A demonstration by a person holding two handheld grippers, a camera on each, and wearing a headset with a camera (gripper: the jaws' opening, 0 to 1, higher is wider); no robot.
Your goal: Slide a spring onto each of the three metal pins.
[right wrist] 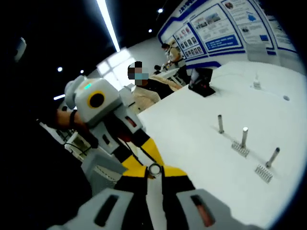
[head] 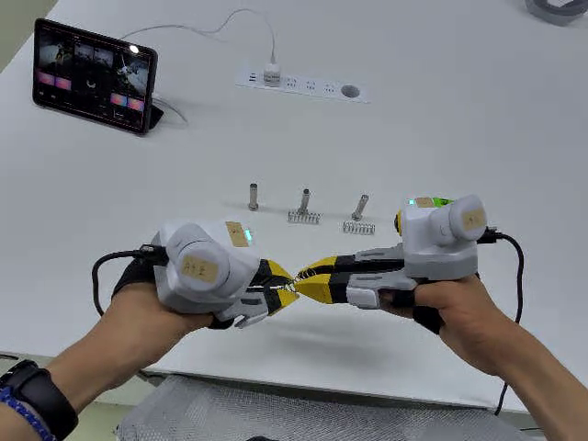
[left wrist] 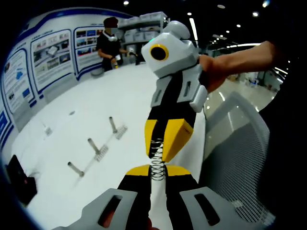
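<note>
- Out in front of me, above the near edge of the white desk (head: 441, 138), I'm holding my left gripper (head: 286, 290) and right gripper (head: 304, 279) nose to nose, yellow tips almost touching.
- The held spring (left wrist: 157, 160) is bridging the tiny gap between them, up in the air and well clear of the desk.
- My left jaws are closing tight on one end of it. In the left gripper view the coil is poking straight out from between the tips.
- My right jaws are pinching in on the other end. In the right gripper view the coil is showing end-on as a little ring right at the tips. So both sets of jaws are squeezed nearly together, each with a grip on the same spring.
- My left hand (head: 147, 312) and right hand (head: 459, 308) are wrapping around the grey gripper bodies, with a black cable trailing off each one.
- Further back on the desk, the three pins are standing in a row: the left pin (head: 254, 196) upright, the middle pin (head: 303, 199), and the right pin (head: 360, 206), which is looking a bit tilted.
- A second spring (head: 304, 218) is lying flat right at the foot of the middle pin, and a third spring (head: 358, 227) is lying just in front of the right pin.
- Way at the back, a tablet (head: 92, 72) is sitting propped up with its screen glowing, and a white power strip (head: 303, 87) is lying with a charger plugged in.
</note>
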